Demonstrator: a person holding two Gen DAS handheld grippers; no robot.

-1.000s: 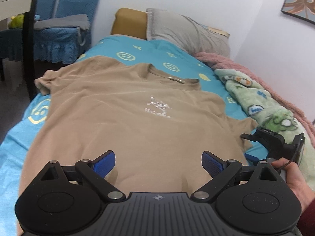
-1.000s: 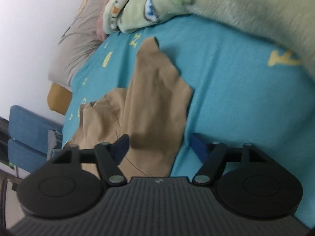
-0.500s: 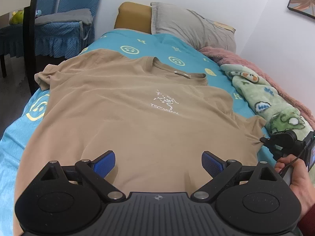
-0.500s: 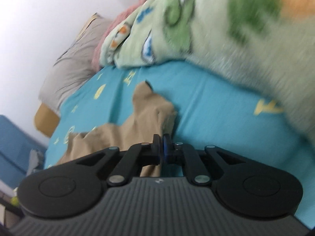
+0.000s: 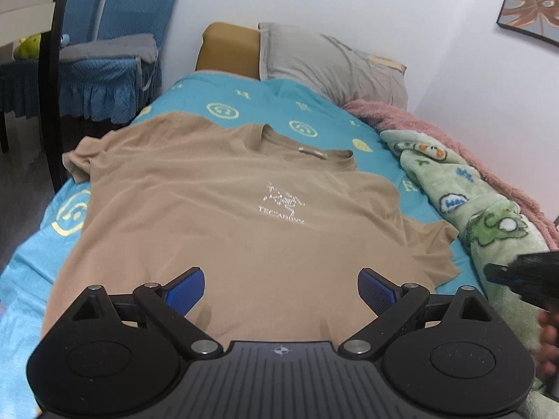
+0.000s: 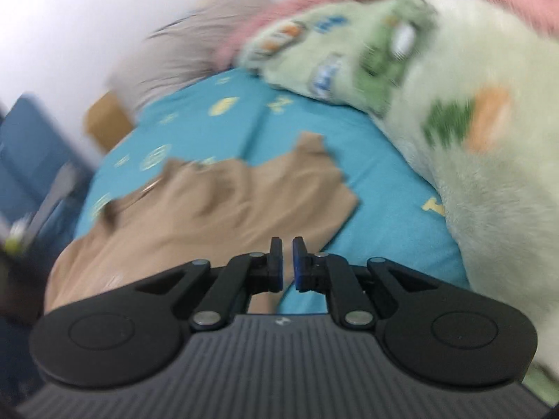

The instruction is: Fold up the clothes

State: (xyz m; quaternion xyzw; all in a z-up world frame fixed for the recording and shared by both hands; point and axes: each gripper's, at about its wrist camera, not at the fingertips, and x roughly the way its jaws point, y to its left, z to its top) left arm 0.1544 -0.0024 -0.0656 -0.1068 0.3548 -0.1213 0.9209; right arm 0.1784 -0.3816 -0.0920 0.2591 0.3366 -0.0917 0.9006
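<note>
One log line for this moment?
t-shirt: flat on bed | left gripper: open, empty | right gripper: opening, empty

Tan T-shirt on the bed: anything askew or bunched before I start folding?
Mostly flat, print up. The tan cotton T-shirt has one flaw: its left sleeve is crumpled at the edge of the turquoise bedsheet. The right sleeve lies spread, with slight wrinkles.

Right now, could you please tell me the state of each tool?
Left tool: open, holding nothing, above the tan T-shirt.
Right tool: narrow gap, jaws opening, nothing between them.
</note>
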